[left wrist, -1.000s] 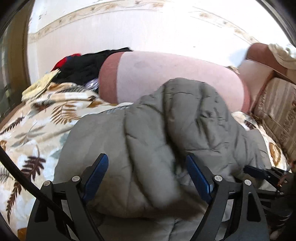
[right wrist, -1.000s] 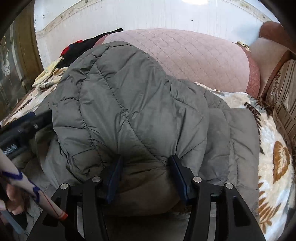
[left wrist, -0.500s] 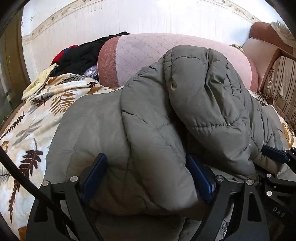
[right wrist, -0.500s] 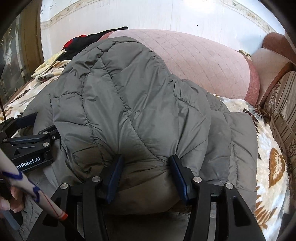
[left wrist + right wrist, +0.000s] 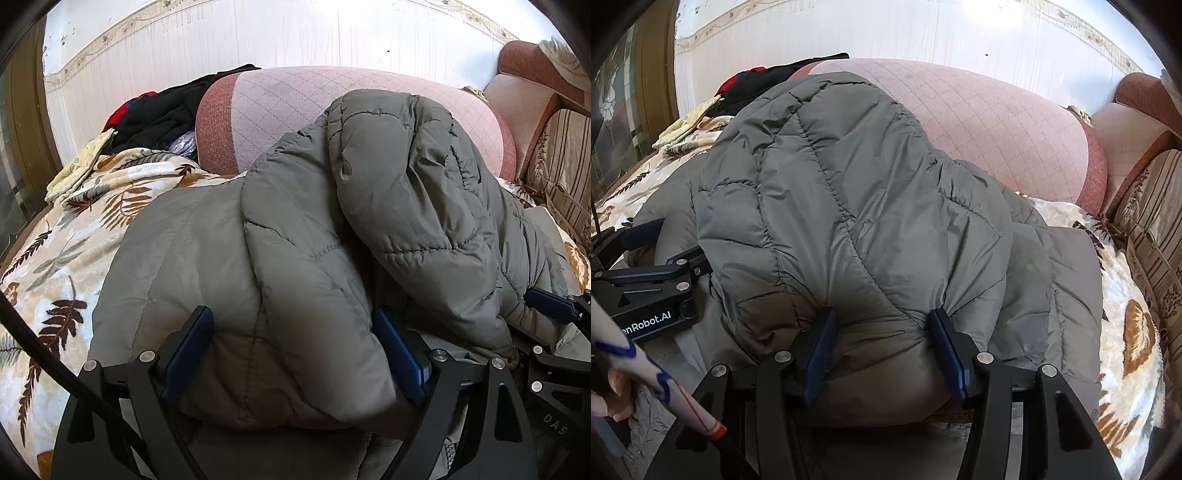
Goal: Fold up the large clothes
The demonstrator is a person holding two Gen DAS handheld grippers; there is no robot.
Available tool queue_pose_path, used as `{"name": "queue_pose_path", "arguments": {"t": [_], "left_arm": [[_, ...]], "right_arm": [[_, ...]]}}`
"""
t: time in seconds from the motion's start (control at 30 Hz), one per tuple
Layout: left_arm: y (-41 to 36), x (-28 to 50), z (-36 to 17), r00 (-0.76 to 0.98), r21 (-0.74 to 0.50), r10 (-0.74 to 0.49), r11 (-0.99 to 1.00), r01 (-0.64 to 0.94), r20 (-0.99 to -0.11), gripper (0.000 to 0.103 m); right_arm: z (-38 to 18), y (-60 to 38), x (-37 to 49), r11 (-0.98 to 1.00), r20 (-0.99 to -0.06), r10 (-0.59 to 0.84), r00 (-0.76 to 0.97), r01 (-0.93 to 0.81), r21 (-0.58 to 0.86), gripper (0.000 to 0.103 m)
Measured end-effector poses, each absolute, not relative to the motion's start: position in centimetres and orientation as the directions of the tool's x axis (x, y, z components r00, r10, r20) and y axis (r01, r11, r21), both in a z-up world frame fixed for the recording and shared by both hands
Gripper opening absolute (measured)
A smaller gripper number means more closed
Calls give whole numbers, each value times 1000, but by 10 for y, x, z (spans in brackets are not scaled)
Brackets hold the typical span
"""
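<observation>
Leaf-print blanket (image 5: 66, 236), pink cushion (image 5: 295, 107)

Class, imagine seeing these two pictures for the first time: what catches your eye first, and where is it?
A puffy grey quilted jacket fills the middle of both views, bunched between the left gripper and right gripper. Beneath it spreads a cream blanket with brown fern leaves; behind rises a pink quilted sofa back.

The grey quilted jacket (image 5: 295, 258) is puffy and bunched up. It lies in a heap, one padded part folded over the rest.
</observation>
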State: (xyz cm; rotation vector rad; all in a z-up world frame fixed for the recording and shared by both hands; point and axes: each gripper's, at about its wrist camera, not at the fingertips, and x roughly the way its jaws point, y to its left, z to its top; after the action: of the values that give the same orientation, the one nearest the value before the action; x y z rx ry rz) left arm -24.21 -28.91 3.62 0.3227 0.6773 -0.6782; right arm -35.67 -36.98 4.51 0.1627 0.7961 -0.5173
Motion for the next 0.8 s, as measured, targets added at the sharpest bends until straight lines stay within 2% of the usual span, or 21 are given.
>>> {"name": "queue_pose_path", "arguments": {"t": [0.8], "left_arm": [[-288, -243, 37, 580, 62, -468, 741, 669, -667, 88]], "right_arm": [[45, -367, -356, 867, -711, -386, 587, 495, -62, 57]]}}
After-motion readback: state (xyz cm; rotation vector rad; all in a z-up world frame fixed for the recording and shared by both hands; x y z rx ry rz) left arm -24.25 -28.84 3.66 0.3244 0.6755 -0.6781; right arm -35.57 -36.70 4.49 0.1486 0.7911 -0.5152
